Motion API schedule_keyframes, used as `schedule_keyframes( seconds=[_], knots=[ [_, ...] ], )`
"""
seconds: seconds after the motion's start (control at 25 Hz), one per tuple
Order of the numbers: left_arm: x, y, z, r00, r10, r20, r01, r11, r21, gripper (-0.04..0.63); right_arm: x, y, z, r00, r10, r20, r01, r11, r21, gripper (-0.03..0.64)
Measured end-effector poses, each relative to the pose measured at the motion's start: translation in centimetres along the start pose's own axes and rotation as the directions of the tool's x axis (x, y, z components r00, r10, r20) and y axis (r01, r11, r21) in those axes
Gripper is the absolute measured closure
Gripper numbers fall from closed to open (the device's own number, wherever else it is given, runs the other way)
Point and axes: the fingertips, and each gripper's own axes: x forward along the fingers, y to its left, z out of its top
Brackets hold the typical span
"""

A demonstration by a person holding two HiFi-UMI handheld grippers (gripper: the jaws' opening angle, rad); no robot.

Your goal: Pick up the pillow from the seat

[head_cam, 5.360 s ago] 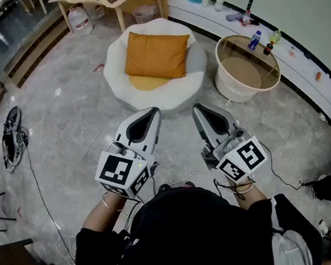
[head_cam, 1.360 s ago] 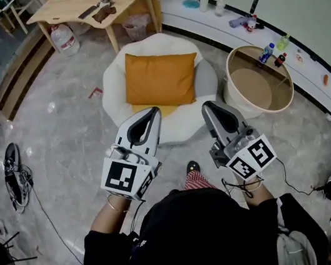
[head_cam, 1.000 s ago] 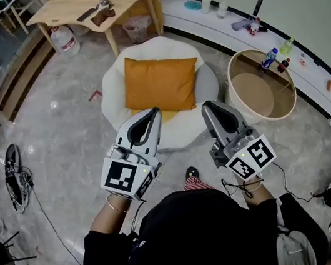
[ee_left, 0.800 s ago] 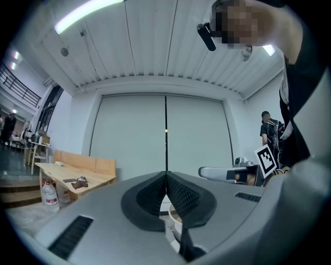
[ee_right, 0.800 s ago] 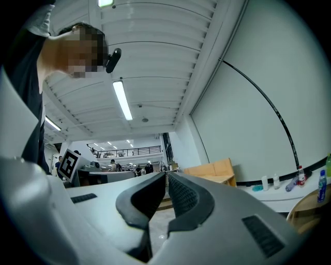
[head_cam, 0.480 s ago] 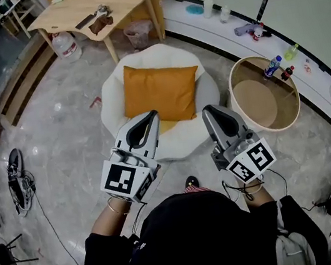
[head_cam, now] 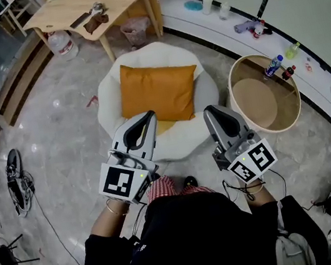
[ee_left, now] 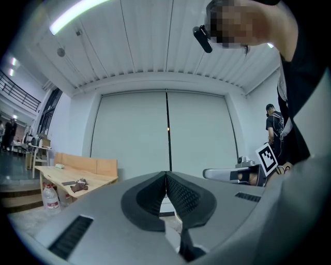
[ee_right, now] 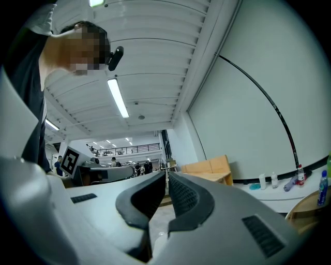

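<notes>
An orange pillow [head_cam: 158, 91] lies propped on a round white padded seat [head_cam: 106, 96] in the middle of the head view. My left gripper [head_cam: 147, 116] hovers over the seat's near left rim, just short of the pillow's lower left corner, jaws shut and empty. My right gripper [head_cam: 208, 111] hangs over the seat's near right rim beside the pillow's lower right corner, also shut with nothing in it. In the left gripper view the left gripper [ee_left: 166, 174] points level at a pale wall; the right gripper [ee_right: 166, 173] in its own view also shows jaws touching. Neither gripper view shows the pillow.
A round wooden-rimmed basket [head_cam: 263, 89] stands right of the seat. Behind the seat is a wooden table [head_cam: 95, 4] with a water jug [head_cam: 65, 43] and a bin [head_cam: 136, 32] under it. Bottles [head_cam: 272, 66] line the curved ledge at right. Cables and a shoe [head_cam: 12, 175] lie on the left floor.
The person has walked closer to the seat, so both shut grippers now sit over its near rim, closer to the pillow. A leg in checked cloth now shows below the grippers.
</notes>
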Motion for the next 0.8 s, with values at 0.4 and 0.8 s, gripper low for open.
schedule_keyframes(
  seconds=[0.4,0.8],
  knots=[
    [2.6,4.5,0.2,0.995,-0.095,-0.004,0.095,0.995,-0.012,0.586,4.9,-0.4,0.1,0.998,-0.064,0.014,0.064,0.998,-0.013,0.594],
    [3.9,10.1,0.2,0.986,-0.164,0.013,0.164,0.986,-0.018,0.586,10.7,1.1,-0.2,0.997,-0.076,0.015,0.077,0.994,-0.074,0.594]
  ],
)
